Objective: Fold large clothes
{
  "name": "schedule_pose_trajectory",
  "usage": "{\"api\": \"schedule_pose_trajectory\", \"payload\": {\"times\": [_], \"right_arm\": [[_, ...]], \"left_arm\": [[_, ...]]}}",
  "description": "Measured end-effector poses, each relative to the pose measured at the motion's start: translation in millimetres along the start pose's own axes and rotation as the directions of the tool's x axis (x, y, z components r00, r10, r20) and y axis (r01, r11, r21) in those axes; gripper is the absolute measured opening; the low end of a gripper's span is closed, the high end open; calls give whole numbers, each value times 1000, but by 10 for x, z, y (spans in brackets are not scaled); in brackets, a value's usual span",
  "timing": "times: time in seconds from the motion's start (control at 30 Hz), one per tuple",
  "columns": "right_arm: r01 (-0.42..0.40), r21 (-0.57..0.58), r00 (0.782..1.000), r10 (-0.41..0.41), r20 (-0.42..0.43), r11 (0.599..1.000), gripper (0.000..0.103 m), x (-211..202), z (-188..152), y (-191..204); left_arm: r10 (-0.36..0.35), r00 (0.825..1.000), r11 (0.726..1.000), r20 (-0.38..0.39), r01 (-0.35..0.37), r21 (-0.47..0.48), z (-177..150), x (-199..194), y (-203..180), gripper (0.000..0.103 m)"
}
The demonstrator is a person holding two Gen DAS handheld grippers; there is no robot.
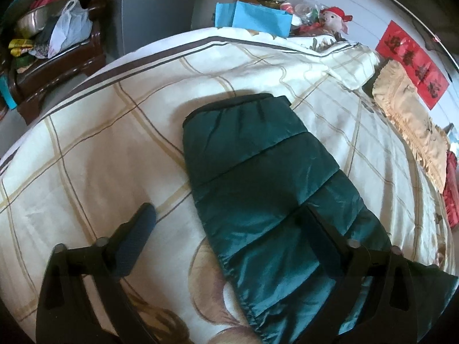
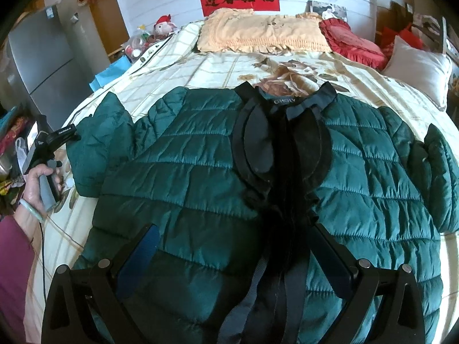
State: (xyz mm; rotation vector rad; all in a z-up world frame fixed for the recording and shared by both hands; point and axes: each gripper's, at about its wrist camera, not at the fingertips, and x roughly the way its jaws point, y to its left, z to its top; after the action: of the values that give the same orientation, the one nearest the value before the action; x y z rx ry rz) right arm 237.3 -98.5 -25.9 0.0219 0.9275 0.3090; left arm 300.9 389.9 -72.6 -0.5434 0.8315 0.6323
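Observation:
A dark green quilted jacket [image 2: 186,157] lies face up and spread out on the cream checked bedspread [image 1: 86,143], its black-lined front parted down the middle. In the left wrist view one sleeve [image 1: 258,154] lies flat, with the cuff [image 1: 238,103] pointing away. My left gripper [image 1: 228,210] hovers open over the sleeve's near part, one finger above the sheet and the other above the green fabric. The right wrist view shows it at the jacket's left side [image 2: 67,134], held by a hand [image 2: 37,180]. My right gripper [image 2: 233,229] stands open above the jacket's lower front, holding nothing.
At the head of the bed lie a beige frilled pillow [image 2: 258,34], a red heart cushion [image 2: 352,43] and a white pillow [image 2: 416,66]. A grey fridge [image 2: 37,66] and a cluttered wooden stand [image 1: 57,43] flank the bed's left side, near a blue bag [image 1: 258,17].

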Motion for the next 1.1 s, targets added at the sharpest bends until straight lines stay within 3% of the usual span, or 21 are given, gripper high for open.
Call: {"api": "schedule_pose_trajectory", "payload": {"times": [0.07, 0.17, 0.23, 0.33, 0.57, 0.8, 1.1], "right_arm": [[2, -7, 1000, -2, -1, 1000, 103, 3, -1, 18], [6, -16, 1000, -6, 0, 1000, 103, 3, 4, 34], [7, -19, 1000, -7, 2, 1000, 103, 3, 3, 43], [14, -20, 1000, -14, 1, 1000, 103, 9, 4, 27], [31, -1, 999, -31, 12, 1000, 103, -18, 27, -57], [16, -1, 999, -16, 32, 1000, 103, -153, -9, -28], [34, 17, 998, -35, 56, 999, 103, -390, -99, -182]], "left_arm": [[-1, 1000, 1000, 8, 0, 18, 5, 4, -29, 83], [-16, 1000, 997, 16, 15, 72, 6, 11, -105, 56], [-31, 999, 996, 11, 30, 89, -4, 6, -133, 30], [-69, 997, 994, 20, 67, 87, -7, -76, -116, 16], [-189, 979, 978, 75, 181, 101, -15, -600, -35, 14], [-261, 956, 960, 134, 243, 138, -75, -1143, -19, 14], [-408, 901, 895, 143, 364, 258, -375, -1917, -436, 11]]}}
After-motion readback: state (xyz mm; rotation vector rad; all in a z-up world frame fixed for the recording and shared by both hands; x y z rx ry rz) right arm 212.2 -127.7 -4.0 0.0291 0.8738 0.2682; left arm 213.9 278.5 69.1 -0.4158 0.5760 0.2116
